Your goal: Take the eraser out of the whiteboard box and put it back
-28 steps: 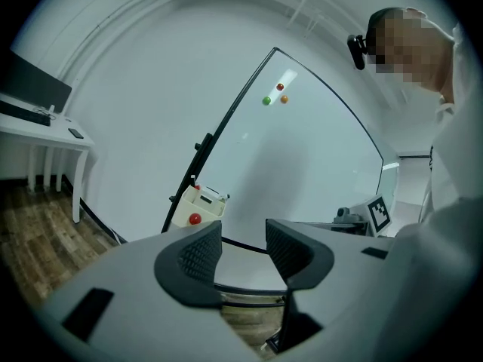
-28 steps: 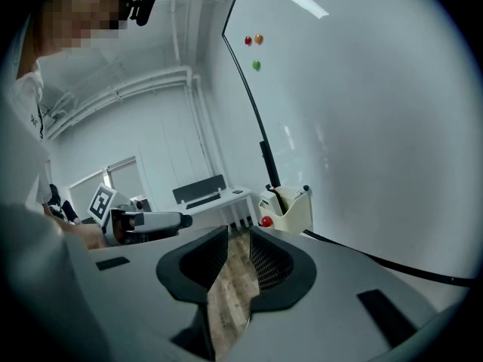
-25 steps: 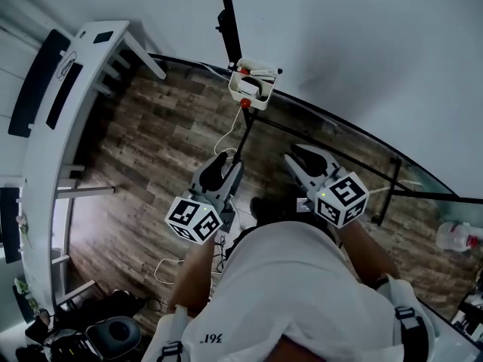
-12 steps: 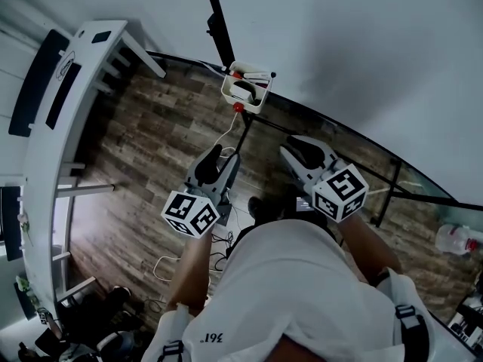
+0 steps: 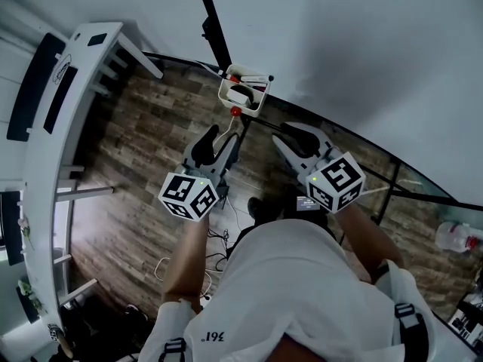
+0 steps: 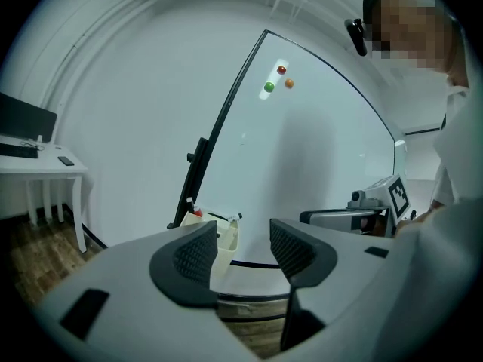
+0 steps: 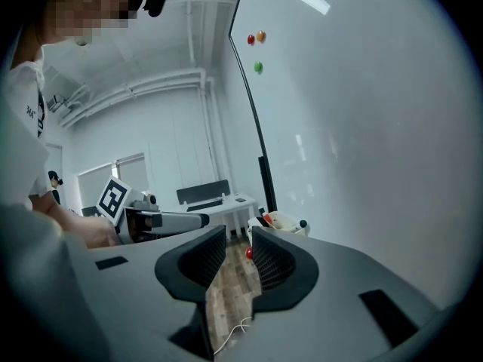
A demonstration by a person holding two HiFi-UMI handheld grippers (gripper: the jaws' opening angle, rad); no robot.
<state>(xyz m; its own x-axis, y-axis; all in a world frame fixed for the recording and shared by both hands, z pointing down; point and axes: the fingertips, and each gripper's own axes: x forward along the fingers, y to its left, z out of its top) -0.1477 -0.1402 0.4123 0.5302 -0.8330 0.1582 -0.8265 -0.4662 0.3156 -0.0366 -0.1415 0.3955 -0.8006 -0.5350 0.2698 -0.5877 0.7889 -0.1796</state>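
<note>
The cream whiteboard box (image 5: 244,90) hangs at the whiteboard's lower edge, with a red ball (image 5: 235,111) under it. A white and dark eraser (image 5: 241,94) lies inside, beside markers. My left gripper (image 5: 213,139) sits just below the box, its jaws opening with nothing between them. My right gripper (image 5: 291,136) is to the right of the box, jaws also opening and empty. In the left gripper view the box (image 6: 224,234) shows ahead, past the left gripper (image 6: 243,251). From the right gripper (image 7: 235,259) the box (image 7: 284,222) is ahead and slightly right.
The whiteboard (image 5: 362,51) fills the upper right, on a black stand (image 5: 211,21). A white desk (image 5: 68,89) runs along the left. Cables (image 5: 225,228) lie on the wood floor under the grippers. A bottle (image 5: 456,236) stands far right. Coloured magnets (image 6: 281,78) stick high on the board.
Both grippers have moved up the picture, closer to the box. Their jaws stand a little wider apart than before.
</note>
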